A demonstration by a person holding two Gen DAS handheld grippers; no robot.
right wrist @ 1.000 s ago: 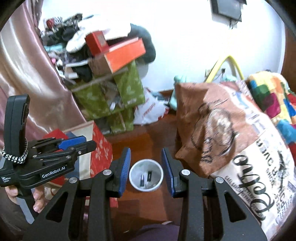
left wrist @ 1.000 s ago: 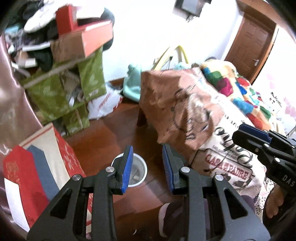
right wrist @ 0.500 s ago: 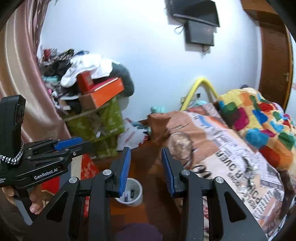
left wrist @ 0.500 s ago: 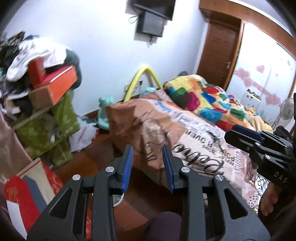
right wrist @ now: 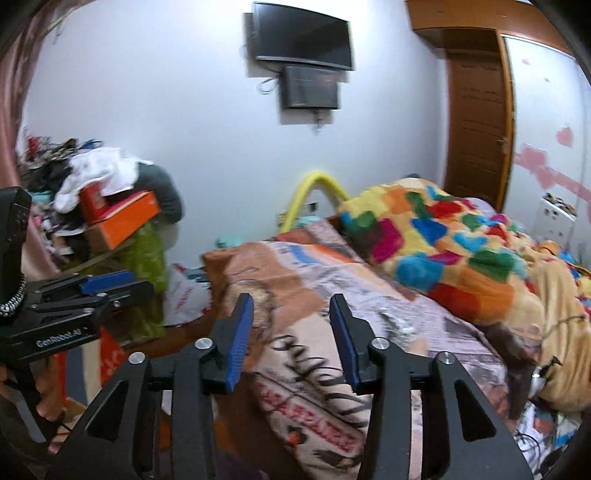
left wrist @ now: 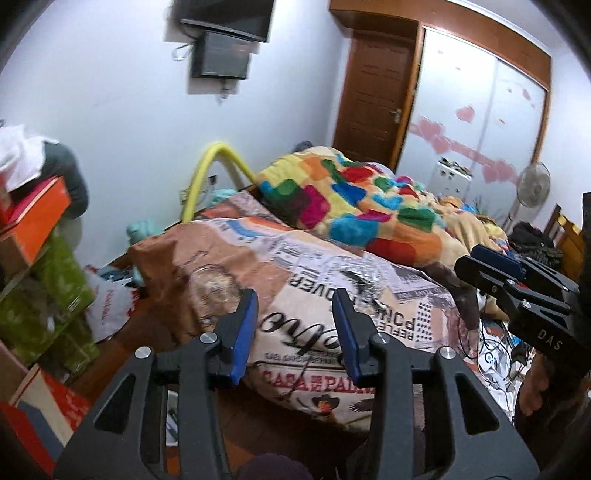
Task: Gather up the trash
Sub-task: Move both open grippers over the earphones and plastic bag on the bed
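My left gripper [left wrist: 295,332] is held above the near corner of a bed with a newspaper-print cover [left wrist: 332,288]; its jaws are opening and nothing is between them. My right gripper [right wrist: 291,332] hangs over the same cover [right wrist: 332,314], also opening with nothing between its pads. Each gripper shows in the other's view: the right one [left wrist: 491,266] at the right edge, the left one [right wrist: 107,280] at the left edge, both held by a hand. A crumpled white plastic bag [left wrist: 107,306] lies on the floor beside the bed. The white bin is hidden.
A colourful patchwork blanket [left wrist: 351,206] covers the far part of the bed. Stacked green boxes [left wrist: 48,295] with an orange box [left wrist: 33,218] and clothes stand at the left. A brown door [left wrist: 373,96], a fan [left wrist: 532,184] and a wall TV [right wrist: 301,35] are behind. Cables [left wrist: 491,354] trail at right.
Both views have swung up and to the right, from the floor and the white bin to the bed. The bin has dropped out of sight. Both pairs of jaws stand wider.
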